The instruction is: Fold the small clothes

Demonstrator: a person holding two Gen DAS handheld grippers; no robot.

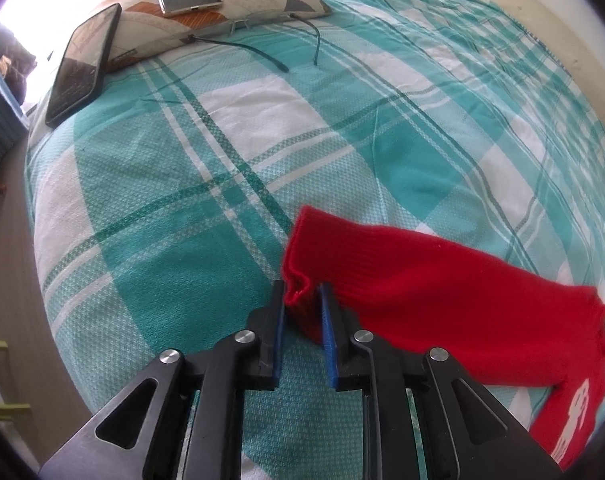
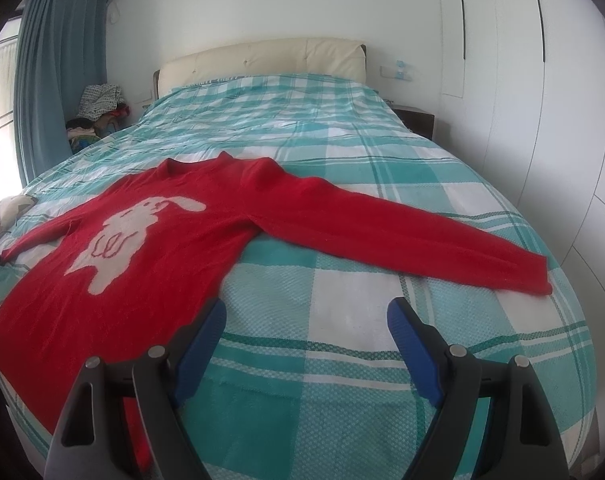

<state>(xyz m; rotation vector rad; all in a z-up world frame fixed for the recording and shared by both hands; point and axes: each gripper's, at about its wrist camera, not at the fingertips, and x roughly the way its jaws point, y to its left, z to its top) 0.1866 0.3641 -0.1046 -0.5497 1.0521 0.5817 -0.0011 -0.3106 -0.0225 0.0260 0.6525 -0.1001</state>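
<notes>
Left wrist view gives me what the right cannot: my left gripper (image 1: pixel 302 294) with narrowly parted jaws, the cuff of the red knitted sweater (image 1: pixel 422 300) bunched between the blue pads (image 1: pixel 328 332), though I cannot tell whether they pinch it. My right gripper (image 2: pixel 306 314) gapes wide and empty; beyond its fingertips the sweater lies flat on the teal checked bedspread (image 2: pixel 342 340), white rabbit motif (image 2: pixel 130 232) up, one sleeve outstretched.

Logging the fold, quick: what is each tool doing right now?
Left tool: slightly open, red sweater cuff between its fingers, not clamped.
Right tool: wide open, empty, over the bedspread.
</notes>
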